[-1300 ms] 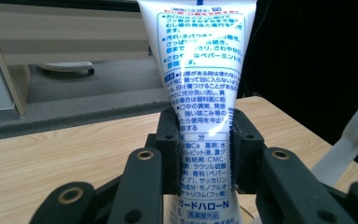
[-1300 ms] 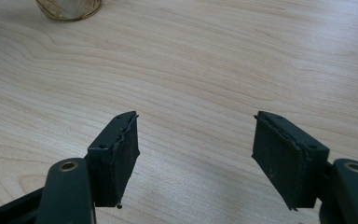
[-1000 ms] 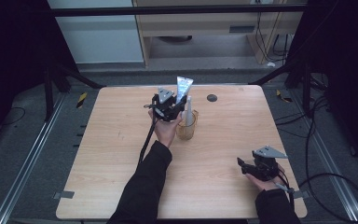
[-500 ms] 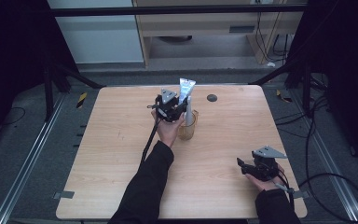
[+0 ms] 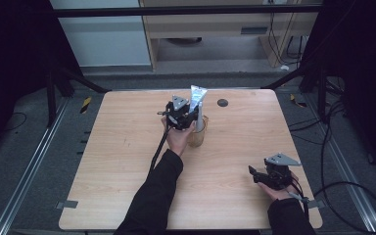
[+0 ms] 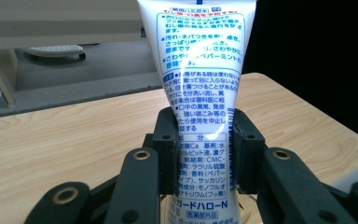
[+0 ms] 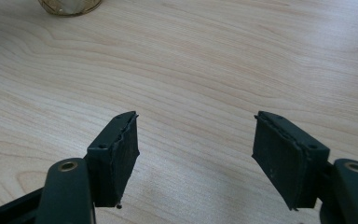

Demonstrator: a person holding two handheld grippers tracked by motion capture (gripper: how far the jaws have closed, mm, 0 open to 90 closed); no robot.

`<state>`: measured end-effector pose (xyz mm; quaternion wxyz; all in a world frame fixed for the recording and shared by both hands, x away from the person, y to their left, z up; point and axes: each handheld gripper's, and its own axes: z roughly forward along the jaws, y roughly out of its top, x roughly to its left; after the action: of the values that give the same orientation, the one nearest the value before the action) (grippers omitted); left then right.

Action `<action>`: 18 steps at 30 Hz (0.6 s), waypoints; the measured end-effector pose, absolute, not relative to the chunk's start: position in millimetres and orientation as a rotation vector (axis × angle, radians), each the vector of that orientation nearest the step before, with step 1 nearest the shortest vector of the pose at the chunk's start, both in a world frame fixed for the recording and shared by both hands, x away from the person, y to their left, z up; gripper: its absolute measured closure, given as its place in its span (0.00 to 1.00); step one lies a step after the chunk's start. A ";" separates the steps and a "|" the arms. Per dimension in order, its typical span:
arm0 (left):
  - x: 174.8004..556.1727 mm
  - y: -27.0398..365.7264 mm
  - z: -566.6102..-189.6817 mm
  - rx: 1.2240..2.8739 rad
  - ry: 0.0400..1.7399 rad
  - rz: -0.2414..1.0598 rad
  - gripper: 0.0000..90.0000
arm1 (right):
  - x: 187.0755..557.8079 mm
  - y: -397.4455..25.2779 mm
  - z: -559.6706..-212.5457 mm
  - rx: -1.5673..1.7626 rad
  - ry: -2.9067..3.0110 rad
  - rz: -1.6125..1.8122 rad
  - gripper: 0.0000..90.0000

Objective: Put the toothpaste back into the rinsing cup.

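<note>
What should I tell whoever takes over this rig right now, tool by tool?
Left tool: shut on the toothpaste tube, held upright over the amber glass cup near the table's middle.
Right tool: open, holding nothing, low over bare wood at the near right corner.
Done: tube gripped and brought to the cup; its lower end appears to be at or inside the rim, though I cannot tell how deep.
Left: probably lower the tube fully, release, withdraw the left tool.
</note>
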<state>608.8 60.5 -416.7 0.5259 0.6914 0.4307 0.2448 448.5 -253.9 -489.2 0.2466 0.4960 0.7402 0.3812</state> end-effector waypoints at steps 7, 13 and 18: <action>608.2 60.7 -420.7 1.677 1.030 0.580 0.74 | 449.1 -254.3 -489.9 1.336 2.018 1.034 0.34; 607.8 63.1 -426.0 1.686 1.042 0.568 0.73 | 449.3 -254.1 -490.0 1.333 2.020 1.032 0.34; 606.2 64.8 -423.6 1.713 1.032 0.571 0.71 | 449.3 -254.0 -490.1 1.333 2.021 1.031 0.34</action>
<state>606.2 64.8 -423.6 0.5062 0.7104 0.4278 0.2369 449.3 -254.0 -490.1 0.2523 0.4902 0.7431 0.3793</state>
